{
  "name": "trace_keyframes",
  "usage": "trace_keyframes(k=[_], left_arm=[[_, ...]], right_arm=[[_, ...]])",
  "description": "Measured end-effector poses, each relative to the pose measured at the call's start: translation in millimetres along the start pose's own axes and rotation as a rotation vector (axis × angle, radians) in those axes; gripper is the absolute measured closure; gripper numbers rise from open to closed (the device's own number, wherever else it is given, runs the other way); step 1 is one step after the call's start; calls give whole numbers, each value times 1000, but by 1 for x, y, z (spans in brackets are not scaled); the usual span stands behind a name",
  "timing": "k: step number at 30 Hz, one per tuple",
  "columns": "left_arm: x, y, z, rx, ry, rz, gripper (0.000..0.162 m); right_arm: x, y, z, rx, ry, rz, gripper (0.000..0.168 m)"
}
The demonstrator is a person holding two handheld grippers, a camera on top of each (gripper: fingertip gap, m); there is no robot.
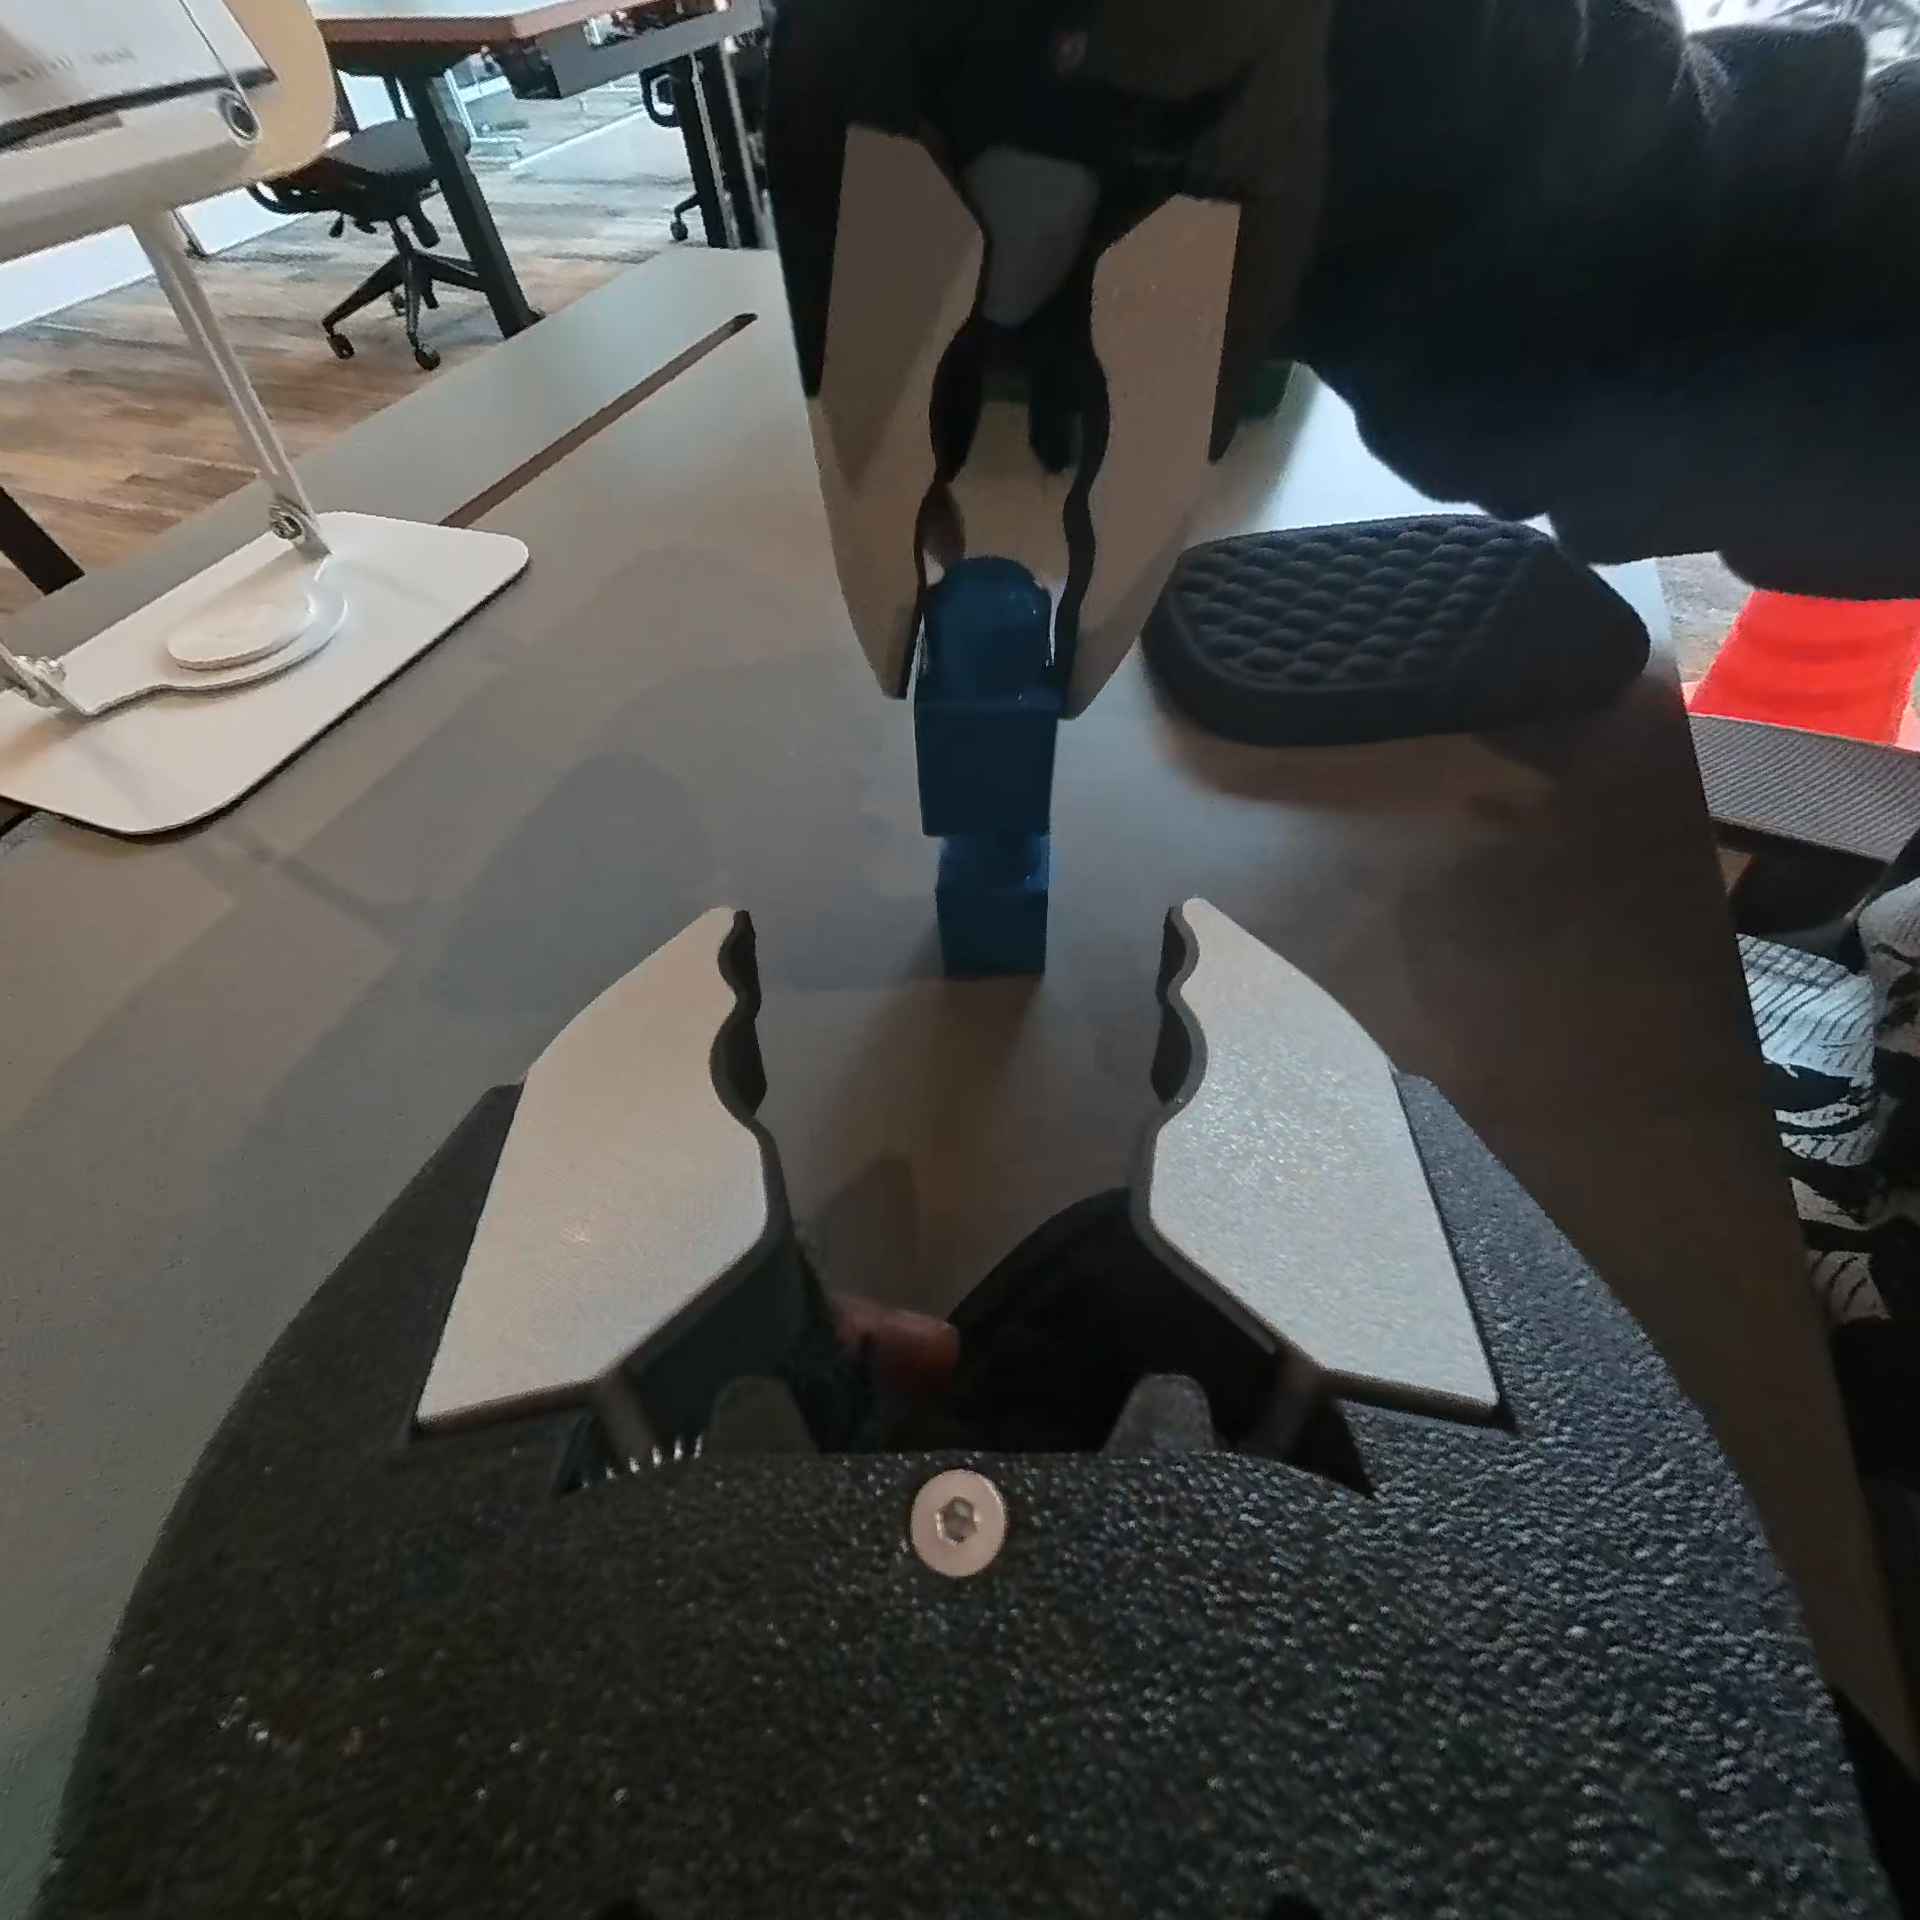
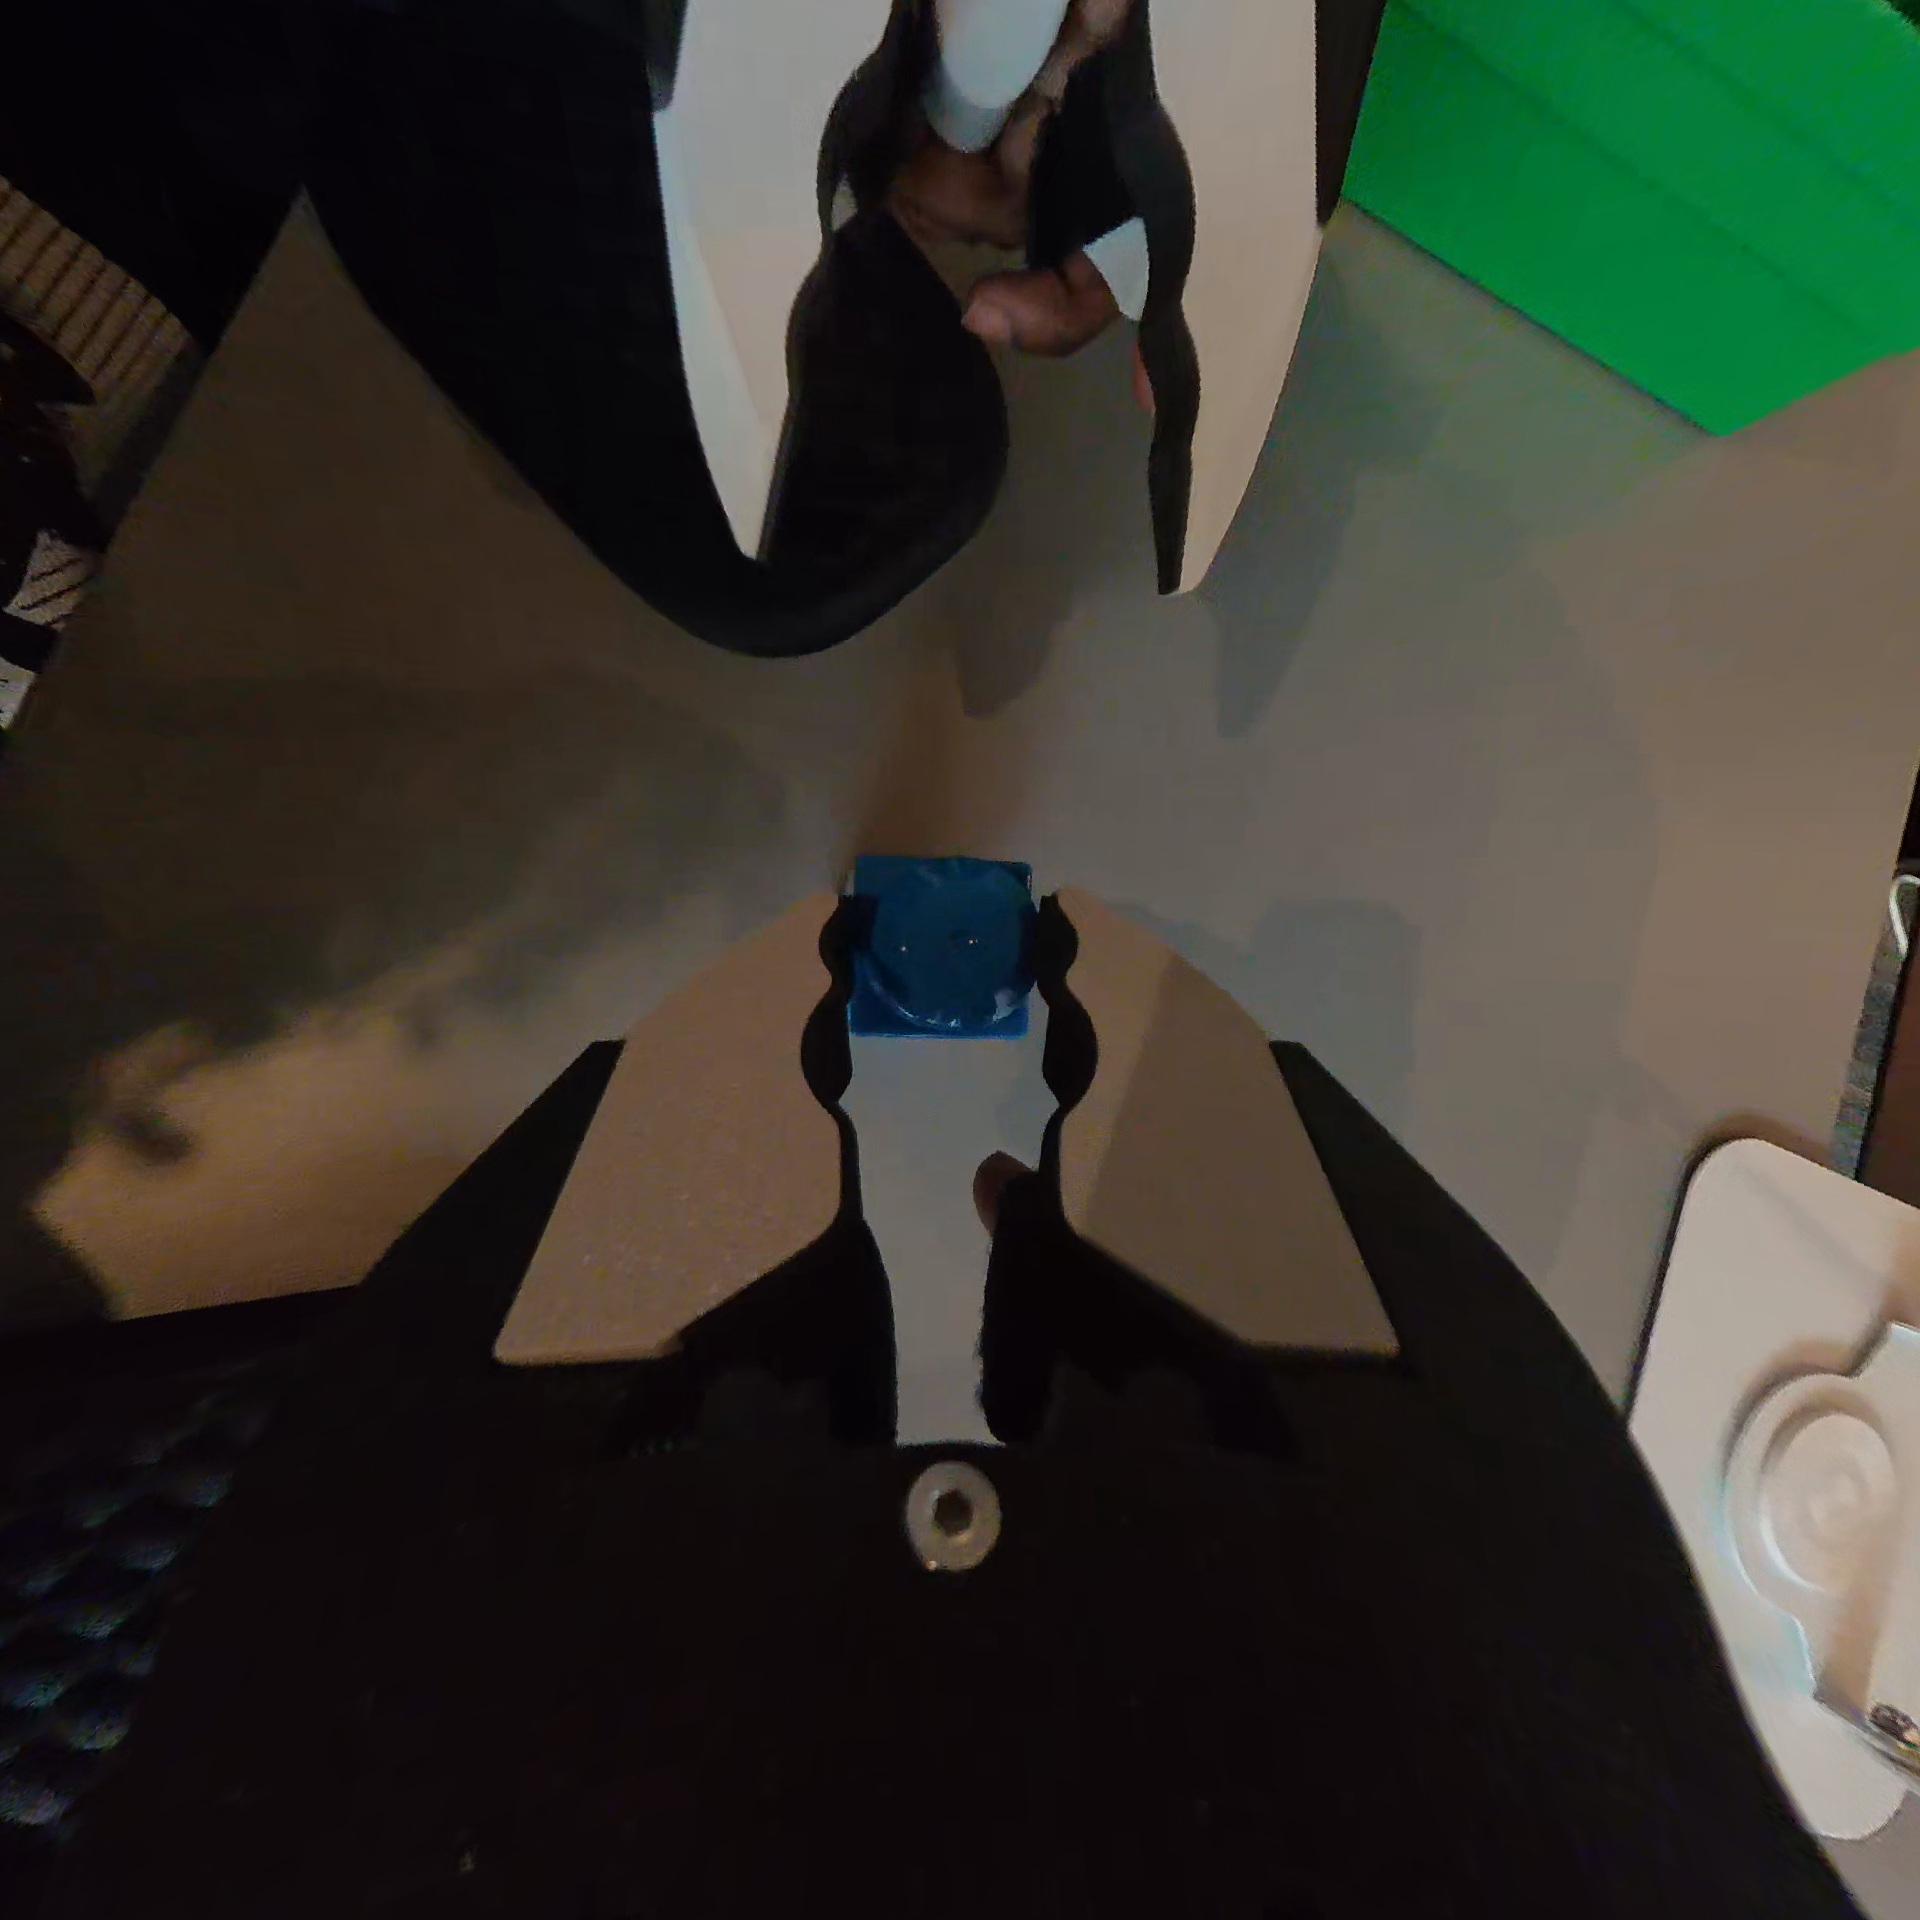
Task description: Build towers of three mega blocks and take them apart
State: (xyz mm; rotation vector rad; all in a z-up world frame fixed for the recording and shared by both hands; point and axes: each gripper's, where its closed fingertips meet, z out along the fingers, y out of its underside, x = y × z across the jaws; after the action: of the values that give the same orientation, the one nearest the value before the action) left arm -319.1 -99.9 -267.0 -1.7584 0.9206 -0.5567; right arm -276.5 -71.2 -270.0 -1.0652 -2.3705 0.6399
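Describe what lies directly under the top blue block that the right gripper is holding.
Under the top blue block, held by the right gripper, stands a second blue block on the grey table. From above, the top block covers everything beneath.

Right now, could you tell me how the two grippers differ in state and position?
The right gripper is shut on the upper blue block, reaching down from above; the left gripper is open, empty, and short of the lower blue block, low over the table. Both have pale, wavy-edged fingers.
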Motion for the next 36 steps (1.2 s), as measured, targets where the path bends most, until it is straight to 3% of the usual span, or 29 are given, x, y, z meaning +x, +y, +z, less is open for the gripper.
trace_keyframes(k=[25, 36], left_arm=[[-1, 3, 3, -15, -3, 0, 90], [-1, 3, 3, -16, -1, 3, 90]], right_arm=[[-1, 14, 17, -85, -37, 50, 136], [-2, 18, 18, -141, -29, 158, 136]])
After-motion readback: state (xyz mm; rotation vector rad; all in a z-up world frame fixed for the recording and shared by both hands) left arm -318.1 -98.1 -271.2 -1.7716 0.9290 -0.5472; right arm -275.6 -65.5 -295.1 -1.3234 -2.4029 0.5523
